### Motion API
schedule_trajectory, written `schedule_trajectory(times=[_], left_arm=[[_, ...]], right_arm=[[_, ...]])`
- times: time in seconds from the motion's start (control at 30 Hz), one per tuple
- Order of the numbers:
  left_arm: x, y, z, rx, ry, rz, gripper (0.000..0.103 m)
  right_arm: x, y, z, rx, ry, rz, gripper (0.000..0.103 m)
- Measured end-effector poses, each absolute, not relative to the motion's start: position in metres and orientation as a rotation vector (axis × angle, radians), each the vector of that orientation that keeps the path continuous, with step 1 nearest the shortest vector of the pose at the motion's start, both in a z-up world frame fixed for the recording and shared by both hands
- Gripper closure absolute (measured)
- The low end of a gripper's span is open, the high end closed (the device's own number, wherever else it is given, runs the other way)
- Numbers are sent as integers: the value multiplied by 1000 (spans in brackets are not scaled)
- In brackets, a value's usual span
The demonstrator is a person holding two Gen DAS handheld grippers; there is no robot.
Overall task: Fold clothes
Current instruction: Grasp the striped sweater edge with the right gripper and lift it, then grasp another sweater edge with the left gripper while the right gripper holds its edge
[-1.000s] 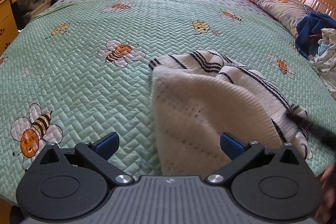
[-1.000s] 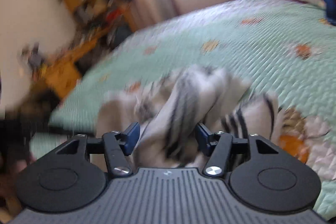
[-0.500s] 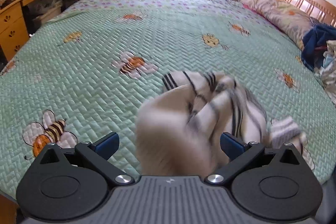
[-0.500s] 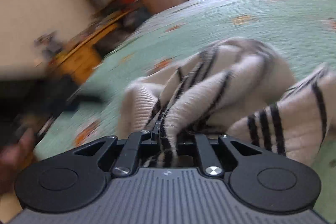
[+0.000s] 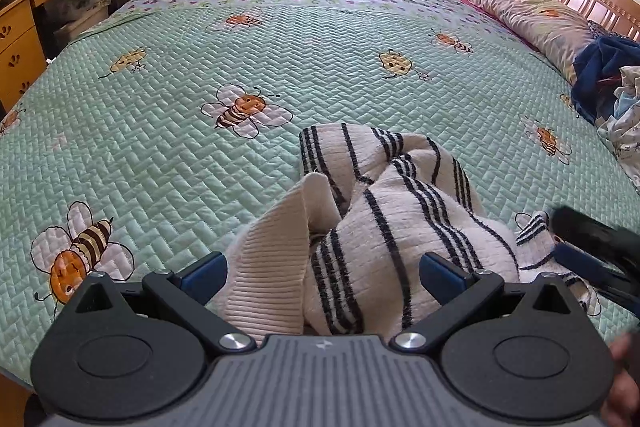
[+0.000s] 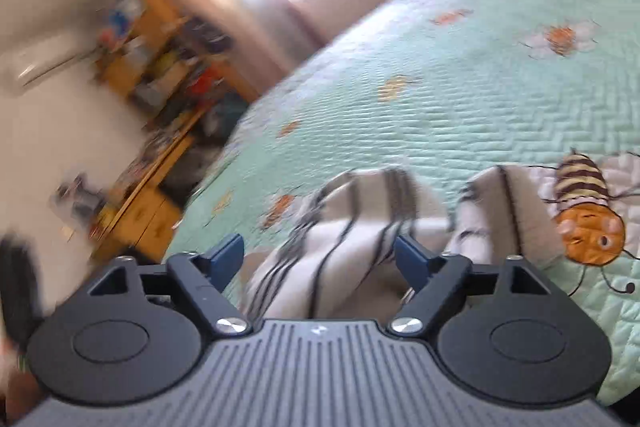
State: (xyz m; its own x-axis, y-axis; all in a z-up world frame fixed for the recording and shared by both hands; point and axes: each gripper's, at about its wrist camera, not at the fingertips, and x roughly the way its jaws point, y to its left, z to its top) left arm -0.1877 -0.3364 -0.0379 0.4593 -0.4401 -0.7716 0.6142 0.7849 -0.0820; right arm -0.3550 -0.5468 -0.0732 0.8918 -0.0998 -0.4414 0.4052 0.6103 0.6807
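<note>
A cream knit sweater with black stripes (image 5: 384, 219) lies crumpled near the front edge of the bed. My left gripper (image 5: 322, 273) hovers open over its near side, the ribbed hem between the blue fingertips but not pinched. In the right wrist view, which is motion-blurred, the same sweater (image 6: 340, 227) bunches in front of my right gripper (image 6: 320, 259), whose fingers stand apart. The right gripper's fingers (image 5: 592, 251) show at the right edge of the left wrist view, beside the sweater's striped cuff.
The bed carries a green quilted bee-print cover (image 5: 280, 67). A pile of blue and white clothes (image 5: 608, 83) and a pillow (image 5: 532, 15) sit at the right by the wooden headboard. A wooden desk with shelves (image 5: 24, 27) stands to the left.
My right gripper, shut on the sweater half a second ago, has let go and now stands open. The sweater has dropped into a crumpled heap. The left gripper stayed open.
</note>
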Motion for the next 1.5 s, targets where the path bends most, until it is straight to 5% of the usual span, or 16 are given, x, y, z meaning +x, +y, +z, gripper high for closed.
schedule_trajectory(times=[0.13, 0.23, 0.33, 0.47, 0.73, 0.93, 1.5], left_arm=[[-187, -334, -35, 221, 874, -644, 1], [-185, -326, -30, 221, 861, -628, 1], [-176, -311, -18, 187, 832, -592, 1], [-164, -279, 0, 111, 781, -530, 1], [-154, -254, -11, 107, 817, -495, 1], [-145, -232, -47, 122, 885, -464, 1], [-131, -191, -110, 72, 1054, -382, 1]], right_arm=[[-307, -561, -123, 1036, 561, -316, 22], [-280, -566, -155, 1198, 631, -295, 74], [-276, -537, -109, 981, 485, -228, 83], [-287, -470, -42, 619, 345, 96, 83], [-322, -434, -67, 621, 433, 181, 73], [-351, -419, -71, 577, 451, 178, 29], [-323, -401, -104, 178, 626, 58, 29]])
